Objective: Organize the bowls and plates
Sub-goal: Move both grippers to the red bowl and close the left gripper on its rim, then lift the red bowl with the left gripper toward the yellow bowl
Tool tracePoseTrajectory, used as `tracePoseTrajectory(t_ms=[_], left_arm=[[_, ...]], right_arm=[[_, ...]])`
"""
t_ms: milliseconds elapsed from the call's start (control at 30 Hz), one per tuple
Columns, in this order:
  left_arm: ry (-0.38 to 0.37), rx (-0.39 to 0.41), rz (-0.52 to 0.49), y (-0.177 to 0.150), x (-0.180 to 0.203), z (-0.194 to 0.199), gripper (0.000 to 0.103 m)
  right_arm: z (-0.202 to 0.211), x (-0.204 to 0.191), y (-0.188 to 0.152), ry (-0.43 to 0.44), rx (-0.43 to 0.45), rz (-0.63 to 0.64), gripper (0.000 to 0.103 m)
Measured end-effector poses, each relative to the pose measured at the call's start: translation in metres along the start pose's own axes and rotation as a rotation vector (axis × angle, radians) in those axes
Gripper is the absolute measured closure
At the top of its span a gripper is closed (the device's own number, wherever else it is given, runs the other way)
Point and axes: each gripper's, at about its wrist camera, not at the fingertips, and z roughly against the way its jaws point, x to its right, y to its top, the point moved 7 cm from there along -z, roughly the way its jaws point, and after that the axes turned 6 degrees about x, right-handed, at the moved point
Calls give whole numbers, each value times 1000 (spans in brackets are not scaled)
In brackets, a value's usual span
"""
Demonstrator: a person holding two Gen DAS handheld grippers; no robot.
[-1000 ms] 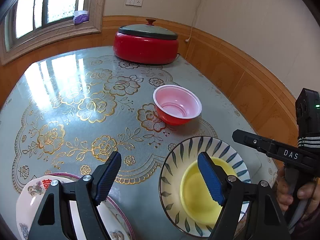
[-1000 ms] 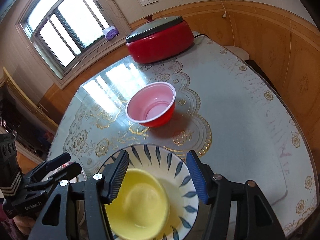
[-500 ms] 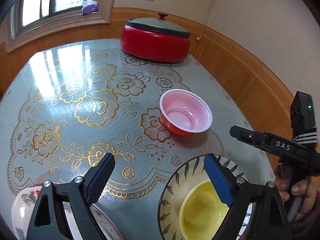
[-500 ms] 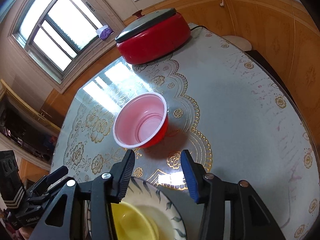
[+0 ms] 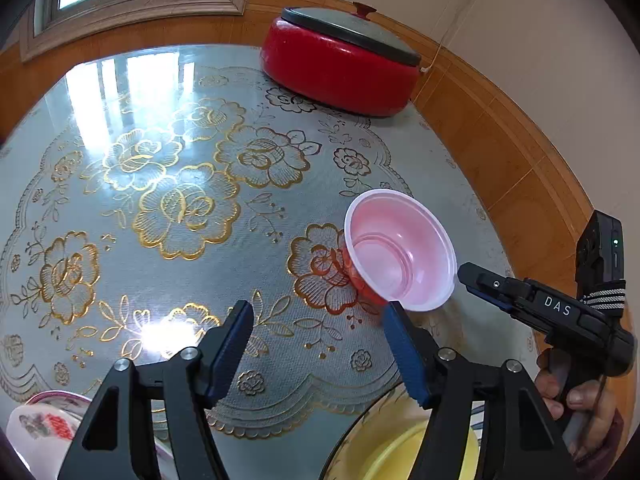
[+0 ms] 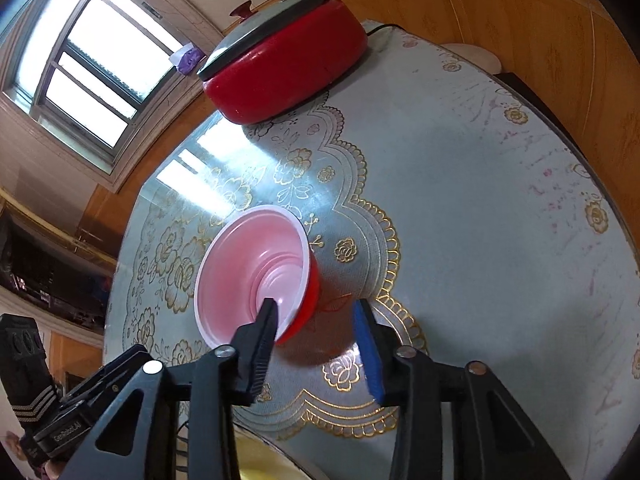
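A red bowl with a pale pink inside stands on the flowered table; it also shows in the right wrist view. My right gripper is open, its left finger over the bowl's near rim and its right finger outside the red wall. My left gripper is open and empty above the tablecloth, left of the bowl. A yellow bowl sits in a striped plate at the bottom edge. A white flowered plate lies at the bottom left.
A red electric pot with a grey lid stands at the table's far side, also in the right wrist view. The table edge runs close to the wooden wall panel on the right.
Both grippers moved forward, away from the striped plate and yellow bowl. My right gripper came up to the red bowl and now straddles its near rim.
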Motion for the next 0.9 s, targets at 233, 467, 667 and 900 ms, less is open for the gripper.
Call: tracePoseTrajectory(t_ms=[233,467,667,900], left_arm=[[-20,1,-6,16,10,-26,44],[-30,-59,23,25,12,-62,69],[-69,-109,35,17,20,-71,90],[-73,-100,13,9,20,-55,90]], right_arm=[[-17,-3,9,-2,-14,5,73],[-28,-8,7,-19,-25,38,91],[-25,-18,6,-21,-7,89,95],[-17,-25,2,-2,-3,91,95]])
